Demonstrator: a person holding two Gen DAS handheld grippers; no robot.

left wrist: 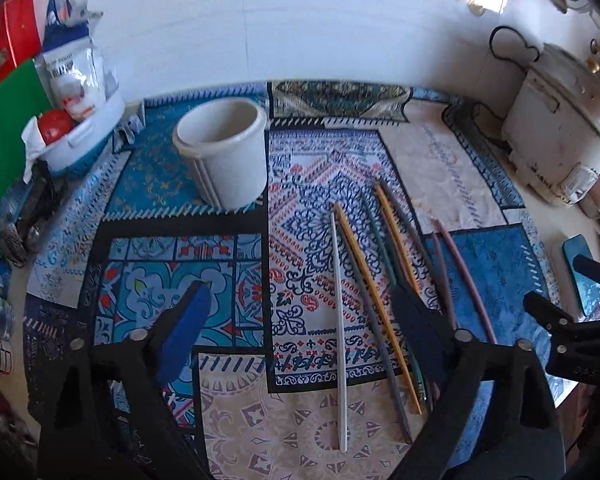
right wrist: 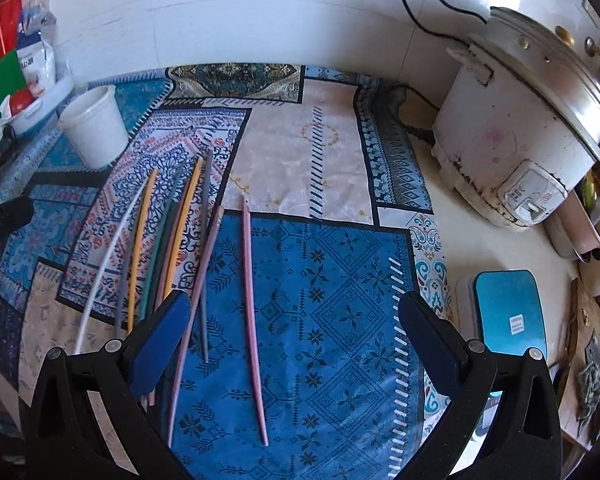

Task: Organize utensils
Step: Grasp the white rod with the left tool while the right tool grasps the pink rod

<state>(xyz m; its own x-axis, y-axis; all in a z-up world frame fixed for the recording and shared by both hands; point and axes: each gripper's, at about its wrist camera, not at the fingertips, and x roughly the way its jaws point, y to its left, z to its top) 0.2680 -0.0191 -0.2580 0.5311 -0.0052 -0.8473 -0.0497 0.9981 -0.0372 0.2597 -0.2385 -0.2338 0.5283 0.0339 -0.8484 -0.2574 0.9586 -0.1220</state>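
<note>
Several chopsticks lie side by side on a patterned cloth: a white one [left wrist: 339,312], orange ones [left wrist: 374,304], grey, green and pink ones [right wrist: 253,312]. A white round cup [left wrist: 226,152] stands upright behind them to the left; it also shows in the right wrist view [right wrist: 94,128]. My left gripper [left wrist: 304,320] is open and empty, hovering over the near ends of the white and orange chopsticks. My right gripper [right wrist: 296,328] is open and empty above the pink chopstick, to the right of the bundle. Its black frame [left wrist: 572,332] shows in the left wrist view.
A white rice cooker [right wrist: 516,136] with a black cord stands at the back right. A blue-topped box [right wrist: 508,312] lies on the right. A white basin [left wrist: 80,132] with packets, a red item and a green board sit at the far left. The tiled wall [right wrist: 260,20] is behind.
</note>
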